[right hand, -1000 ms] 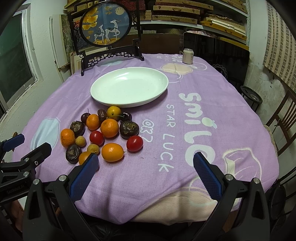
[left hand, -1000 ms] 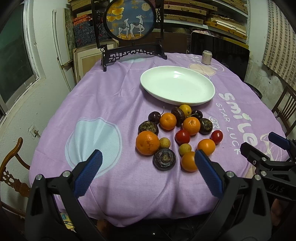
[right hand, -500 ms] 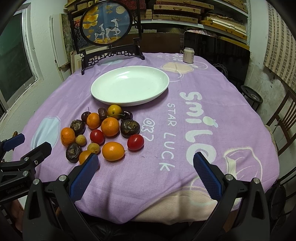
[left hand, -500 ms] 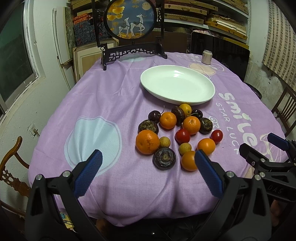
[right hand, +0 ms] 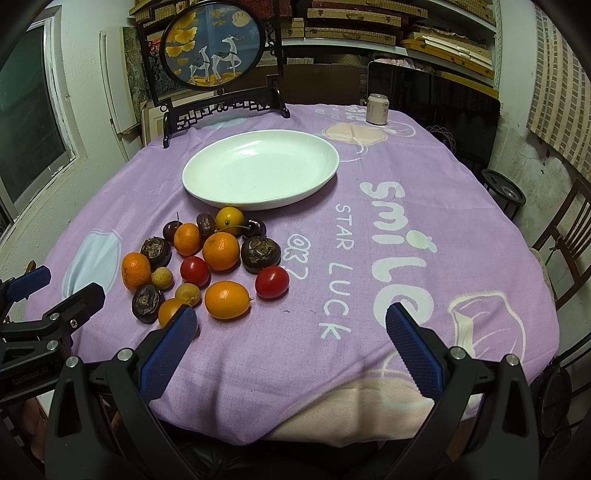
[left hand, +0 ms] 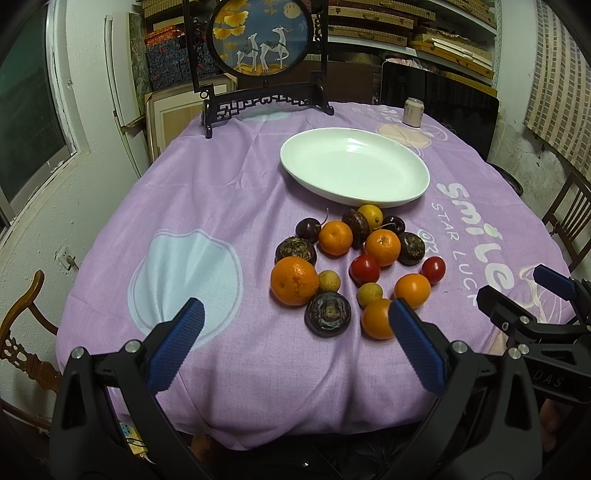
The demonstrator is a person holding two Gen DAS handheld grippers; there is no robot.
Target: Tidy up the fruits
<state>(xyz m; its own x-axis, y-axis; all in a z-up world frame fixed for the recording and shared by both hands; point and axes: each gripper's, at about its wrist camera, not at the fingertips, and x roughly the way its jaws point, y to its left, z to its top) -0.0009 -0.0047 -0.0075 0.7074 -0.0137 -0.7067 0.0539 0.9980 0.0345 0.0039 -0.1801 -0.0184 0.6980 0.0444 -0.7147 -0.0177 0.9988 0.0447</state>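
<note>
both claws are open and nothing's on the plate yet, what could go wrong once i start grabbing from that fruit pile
The fruits lie packed and touching on the cloth, so a claw finger closing on one may nudge its round neighbours and set them rolling. The orange nearest the left claw lies close to the table's front edge and could drop off. The red tomatoes look soft; a hard squeeze might split them.

A lived-in home dining room: purple cloth over the tabletop, wooden chairs around it, a deer screen and crowded shelves far back.
</note>
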